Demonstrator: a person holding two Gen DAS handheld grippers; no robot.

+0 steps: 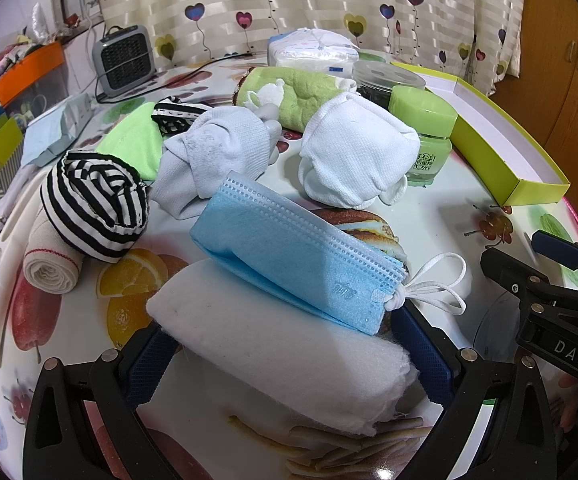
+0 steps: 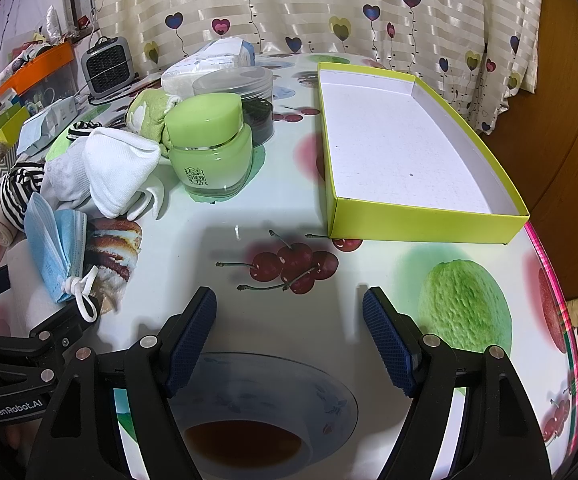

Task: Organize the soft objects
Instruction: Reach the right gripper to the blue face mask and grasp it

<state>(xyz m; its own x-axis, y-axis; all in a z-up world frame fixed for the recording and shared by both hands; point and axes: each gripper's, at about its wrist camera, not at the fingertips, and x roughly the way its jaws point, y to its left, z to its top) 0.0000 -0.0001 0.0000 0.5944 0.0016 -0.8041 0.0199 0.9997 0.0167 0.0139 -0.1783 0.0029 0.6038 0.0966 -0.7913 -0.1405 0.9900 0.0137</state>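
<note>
The left gripper [image 1: 285, 344] has its fingers closed around a white wadding pad [image 1: 281, 344] with a blue face mask [image 1: 289, 256] lying on top, low over the table [image 2: 289, 216]. The right gripper [image 2: 289, 320] hovers with fingers wide and empty, short of the yellow-green box [image 2: 429, 220]
</note>
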